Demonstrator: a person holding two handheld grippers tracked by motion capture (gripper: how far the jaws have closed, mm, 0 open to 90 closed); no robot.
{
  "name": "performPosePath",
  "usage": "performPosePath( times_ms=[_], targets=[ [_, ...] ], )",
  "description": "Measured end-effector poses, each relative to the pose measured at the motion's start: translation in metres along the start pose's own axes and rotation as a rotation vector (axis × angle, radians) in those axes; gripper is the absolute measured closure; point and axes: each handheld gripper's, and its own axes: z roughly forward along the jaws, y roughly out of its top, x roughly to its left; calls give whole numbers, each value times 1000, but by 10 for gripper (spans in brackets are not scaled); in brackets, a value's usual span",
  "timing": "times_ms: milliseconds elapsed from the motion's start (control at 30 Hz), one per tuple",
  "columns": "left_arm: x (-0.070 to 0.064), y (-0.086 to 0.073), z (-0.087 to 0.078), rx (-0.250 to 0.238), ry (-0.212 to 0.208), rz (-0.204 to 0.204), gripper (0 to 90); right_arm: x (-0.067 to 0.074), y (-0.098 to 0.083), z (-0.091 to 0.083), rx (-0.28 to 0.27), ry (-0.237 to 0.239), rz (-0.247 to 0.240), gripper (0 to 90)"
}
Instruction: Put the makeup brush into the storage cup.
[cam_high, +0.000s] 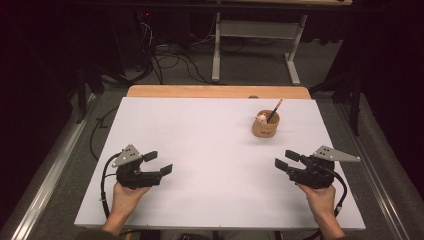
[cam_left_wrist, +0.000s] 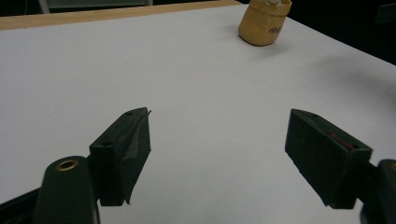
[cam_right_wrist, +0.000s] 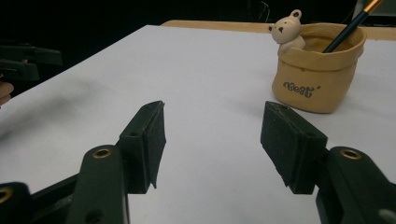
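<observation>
Left to right across the high view: the left gripper (cam_high: 161, 163) rests low over the white table (cam_high: 200, 150) near its front-left edge, jaws spread wide and holding nothing; the right gripper (cam_high: 286, 160) mirrors it at the front right, jaws likewise wide apart and empty. The tan pen pot (cam_high: 265, 125) stands upright toward the far right of the sheet, well apart from both grippers but nearer the right one, with a dark pencil (cam_high: 275, 110) leaning out of it.

The step in hand appears to be an approach to the pot. Done well, the right gripper would likely travel forward with its jaws kept clear of the soft rim and close on the pencil shaft above the pot (a sideways knock could tip the pot).

The right gripper view resolves what the high view blurs: a small bear figure (cam_right_wrist: 287, 31) perched on the pot's rim (cam_right_wrist: 322, 58) and lettering on its wall. The left gripper view shows the pot (cam_left_wrist: 264, 23) at its upper edge.
</observation>
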Motion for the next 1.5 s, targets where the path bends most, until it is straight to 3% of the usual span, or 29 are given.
performPosePath(
  times_ms=[167, 600, 1500],
  targets=[
    [0, 0, 0, -1, 1, -2, 227, -2, -4, 0, 0, -9, 15, 422],
    [0, 0, 0, 0, 1, -1, 228, -6, -9, -1, 9, -61, -20, 414],
    [0, 0, -1, -2, 3, -4, 228, -15, -21, 3, 30, -124, -30, 409]
  ],
)
